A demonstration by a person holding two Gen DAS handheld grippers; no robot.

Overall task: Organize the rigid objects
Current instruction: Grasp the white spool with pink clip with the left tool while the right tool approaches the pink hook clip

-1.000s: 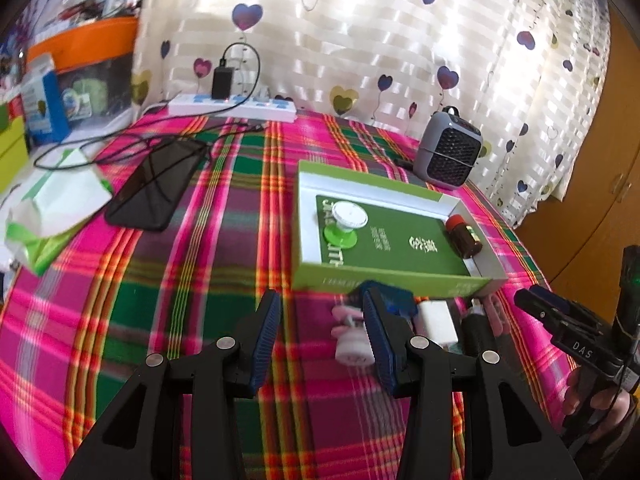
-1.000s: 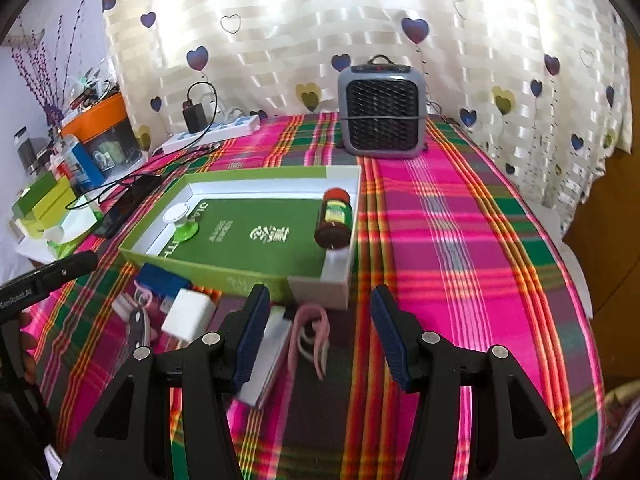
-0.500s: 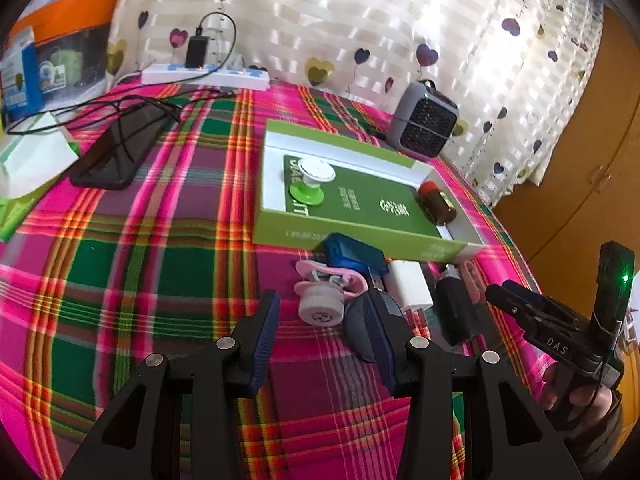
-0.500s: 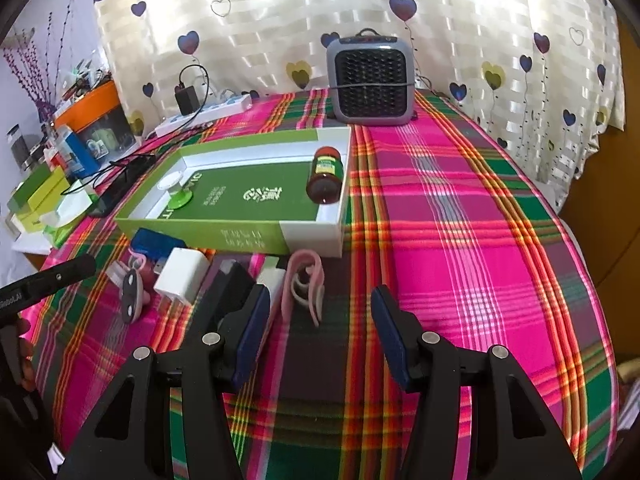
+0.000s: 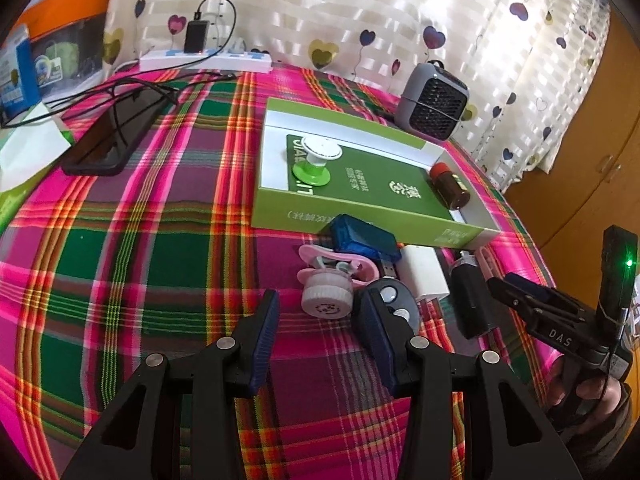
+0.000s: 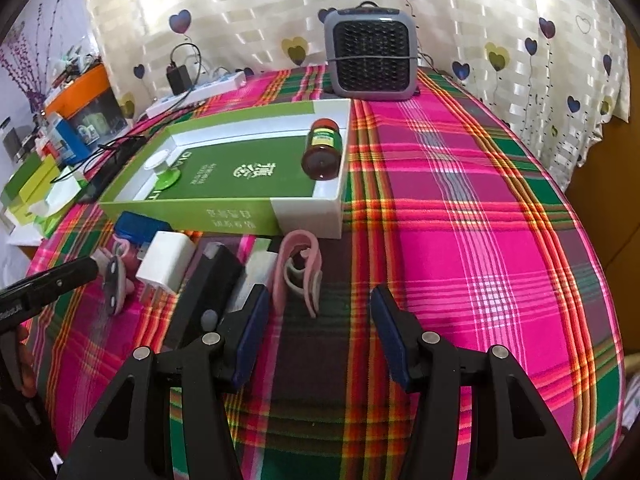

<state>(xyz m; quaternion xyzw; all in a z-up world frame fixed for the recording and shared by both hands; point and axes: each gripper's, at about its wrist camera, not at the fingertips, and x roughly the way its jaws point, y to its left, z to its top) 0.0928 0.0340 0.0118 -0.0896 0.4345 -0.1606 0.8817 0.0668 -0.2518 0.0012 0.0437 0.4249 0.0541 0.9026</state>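
On the plaid tabletop (image 5: 160, 264), both grippers' jaws stood apart, empty; the light, stiff pink clip (image 6: 298, 272) looked best pinched across its flat sides.

Right gripper (image 6: 316, 312) hovers low over the plaid table (image 6: 480, 220), jaws spread, nothing between them. Pink clip (image 6: 298, 268) lies just ahead of the fingertips. Left of it: black block (image 6: 208, 284), white charger (image 6: 166, 266), blue case (image 6: 140, 228). Green tray (image 6: 224, 216) behind holds a brown bottle (image 6: 322, 152).
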